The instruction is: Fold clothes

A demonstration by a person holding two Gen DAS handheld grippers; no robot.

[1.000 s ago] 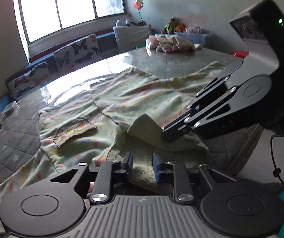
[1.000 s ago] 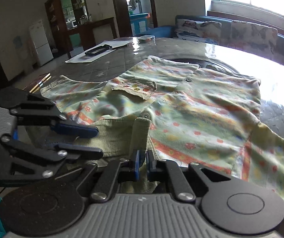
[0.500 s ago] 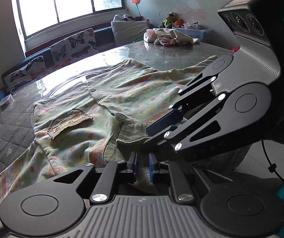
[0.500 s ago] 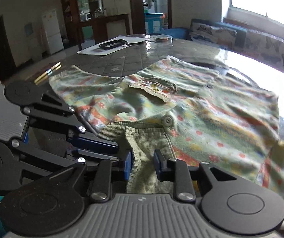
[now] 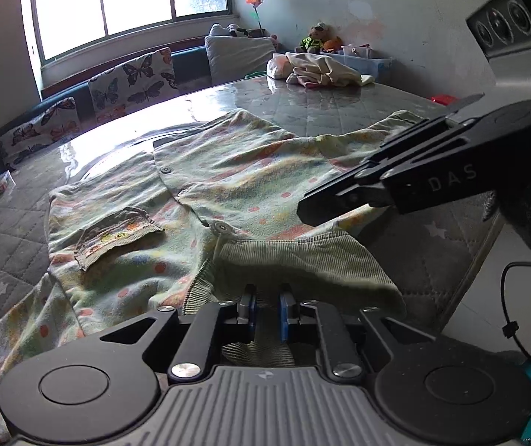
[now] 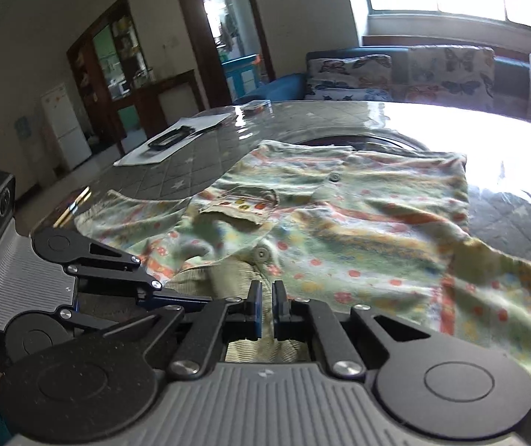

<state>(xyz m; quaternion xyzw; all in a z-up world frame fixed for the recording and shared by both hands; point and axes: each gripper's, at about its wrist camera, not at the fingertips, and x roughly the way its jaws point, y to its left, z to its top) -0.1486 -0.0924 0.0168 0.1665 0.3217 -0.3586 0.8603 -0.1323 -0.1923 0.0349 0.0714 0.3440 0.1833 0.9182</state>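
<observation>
1. The shirt (image 5: pixel 235 171), pale green with coloured dots and stripes, lies spread face-up across the middle of the left wrist frame on the quilted table (image 5: pixel 325 104); its pocket (image 5: pixel 117 234) sits left of centre and its ribbed collar (image 5: pixel 302 260) lies low in the frame.
2. The left gripper (image 5: pixel 267 310) at bottom centre has its jaws at a narrow gap with the collar's ribbed cloth between them; whether they truly pinch it I cannot tell.
3. The right gripper (image 6: pixel 266 306), bottom centre of its own view, has its jaws nearly together at the collar edge; a grip is not certain either.
4. Judged from this, no fold shows: body and sleeves lie flat and open; every fold remains.
5. A pile of pale clothes (image 5: pixel 317 70) waits at the upper right.
</observation>
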